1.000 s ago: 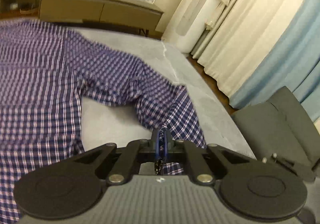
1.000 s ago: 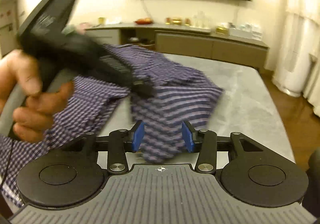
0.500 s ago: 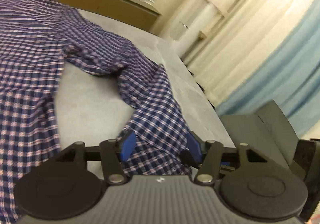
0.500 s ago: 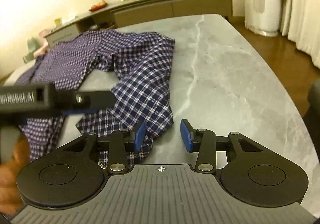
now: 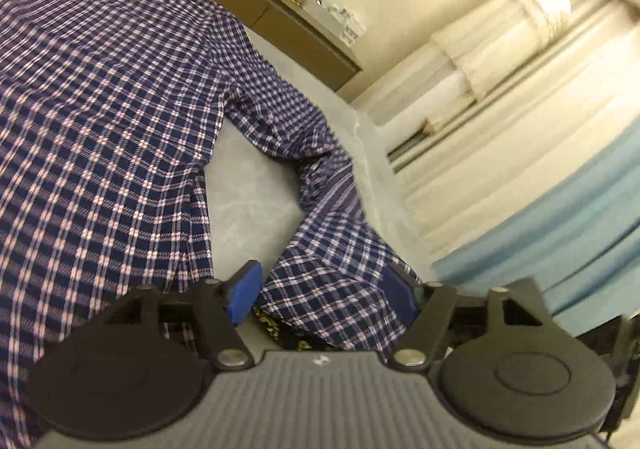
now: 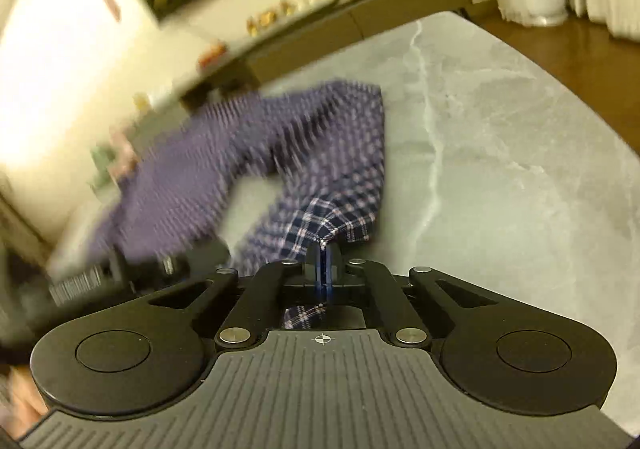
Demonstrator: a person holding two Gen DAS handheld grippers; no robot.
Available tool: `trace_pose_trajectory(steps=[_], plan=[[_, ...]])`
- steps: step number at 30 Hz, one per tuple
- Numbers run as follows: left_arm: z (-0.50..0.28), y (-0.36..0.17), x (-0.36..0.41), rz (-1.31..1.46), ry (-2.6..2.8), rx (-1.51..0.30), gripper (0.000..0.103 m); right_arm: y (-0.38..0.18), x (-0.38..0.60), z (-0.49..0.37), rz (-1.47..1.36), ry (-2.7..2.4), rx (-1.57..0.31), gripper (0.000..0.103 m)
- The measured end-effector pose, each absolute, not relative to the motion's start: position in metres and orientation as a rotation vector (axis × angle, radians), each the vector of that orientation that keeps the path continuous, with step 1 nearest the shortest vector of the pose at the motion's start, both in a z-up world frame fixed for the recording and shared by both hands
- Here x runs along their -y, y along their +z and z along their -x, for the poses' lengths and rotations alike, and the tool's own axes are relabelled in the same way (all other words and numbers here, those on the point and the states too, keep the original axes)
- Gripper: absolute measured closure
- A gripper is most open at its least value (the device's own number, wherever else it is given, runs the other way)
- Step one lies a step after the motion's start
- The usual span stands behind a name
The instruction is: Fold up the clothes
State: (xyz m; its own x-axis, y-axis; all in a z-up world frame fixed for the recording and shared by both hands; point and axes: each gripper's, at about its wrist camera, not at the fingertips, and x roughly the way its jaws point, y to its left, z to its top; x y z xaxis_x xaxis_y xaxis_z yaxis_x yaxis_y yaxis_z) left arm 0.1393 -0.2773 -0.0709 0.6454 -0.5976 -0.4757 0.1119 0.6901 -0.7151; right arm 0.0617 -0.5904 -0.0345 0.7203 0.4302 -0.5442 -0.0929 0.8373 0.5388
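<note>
A navy and white checked shirt (image 5: 100, 137) lies spread on the grey marble table (image 5: 248, 205), one sleeve (image 5: 316, 177) bending toward the near edge. My left gripper (image 5: 324, 289) is opening; its blue pads (image 5: 244, 289) stand wide apart with the sleeve's cuff end lying loose between them, not pinched. In the right wrist view the same shirt (image 6: 248, 153) is blurred. My right gripper (image 6: 323, 261) is shut on the cuff edge of the sleeve (image 6: 332, 221), with fabric bunched at its tips and a bit showing behind the pads.
A long sideboard (image 5: 264, 5) with small items stands along the far wall. Cream curtains (image 5: 500, 109) and a blue curtain (image 5: 560, 217) hang past the table's right edge. The left gripper's dark body (image 6: 132, 273) shows blurred at the left of the right wrist view. Wooden floor (image 6: 568, 49) lies beyond the table.
My left gripper let go of the sleeve cuff and opened wide, sinking and rolling. My right gripper, open before, closed on the cuff edge and rolled.
</note>
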Motion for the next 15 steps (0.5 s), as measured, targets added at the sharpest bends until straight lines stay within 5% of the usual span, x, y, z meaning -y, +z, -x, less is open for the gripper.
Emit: trace_pose_trajectory(steps=[7,10,11,15], plan=[[-0.125,-0.072,0.275,0.851,-0.459,-0.746,0.021,-0.034,0.609,-0.065,-0.824,0.331,-0.657,0.102],[-0.131,-0.076,0.28,0.813,-0.454,-0.766,0.021,-0.038,0.597,-0.072,-0.731,0.308,-0.715,0.083],[-0.133,-0.08,0.279,0.814,-0.45,-0.775,0.021,-0.04,0.591,-0.073,-0.694,0.301,-0.731,0.069],[-0.14,-0.089,0.277,0.831,-0.445,-0.789,0.022,-0.05,0.576,-0.077,-0.648,0.301,-0.774,0.058]])
